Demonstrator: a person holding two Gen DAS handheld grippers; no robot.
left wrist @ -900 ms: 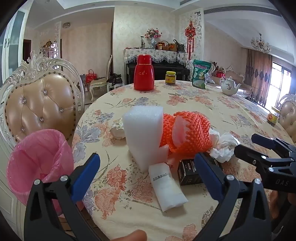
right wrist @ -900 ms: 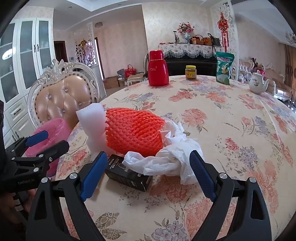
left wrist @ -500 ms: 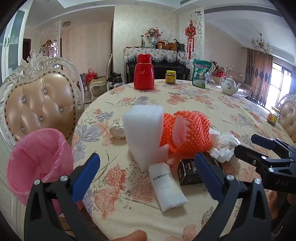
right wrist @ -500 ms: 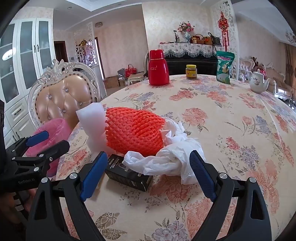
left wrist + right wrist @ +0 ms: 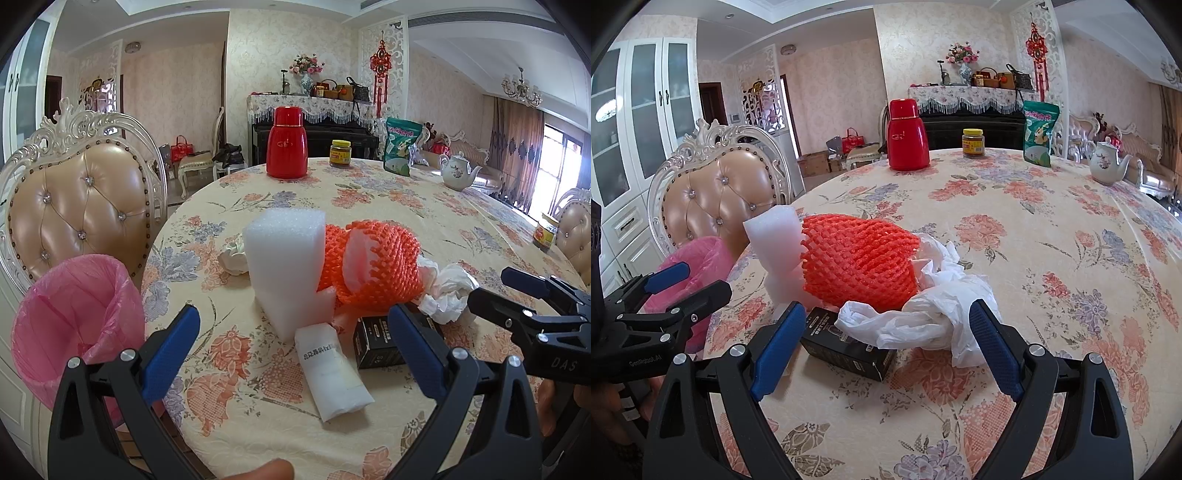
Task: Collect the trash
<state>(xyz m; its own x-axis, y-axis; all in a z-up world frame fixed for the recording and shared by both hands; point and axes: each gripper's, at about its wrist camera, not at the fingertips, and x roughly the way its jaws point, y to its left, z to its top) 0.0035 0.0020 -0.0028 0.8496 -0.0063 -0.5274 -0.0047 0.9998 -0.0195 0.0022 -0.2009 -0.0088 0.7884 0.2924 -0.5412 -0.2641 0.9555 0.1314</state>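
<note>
Trash lies in a heap near the table's front edge: a white foam block, an orange foam net, a crumpled white plastic bag, a small black box and a white rolled packet. A small crumpled white piece lies left of the foam block. A bin lined with a pink bag stands off the table's left edge. My left gripper is open, short of the packet. My right gripper is open, short of the black box and plastic bag, touching nothing.
At the far side of the floral tablecloth stand a red flask, a yellow-lidded jar, a green pouch and a white teapot. A padded chair stands behind the bin. Another jar sits at the right.
</note>
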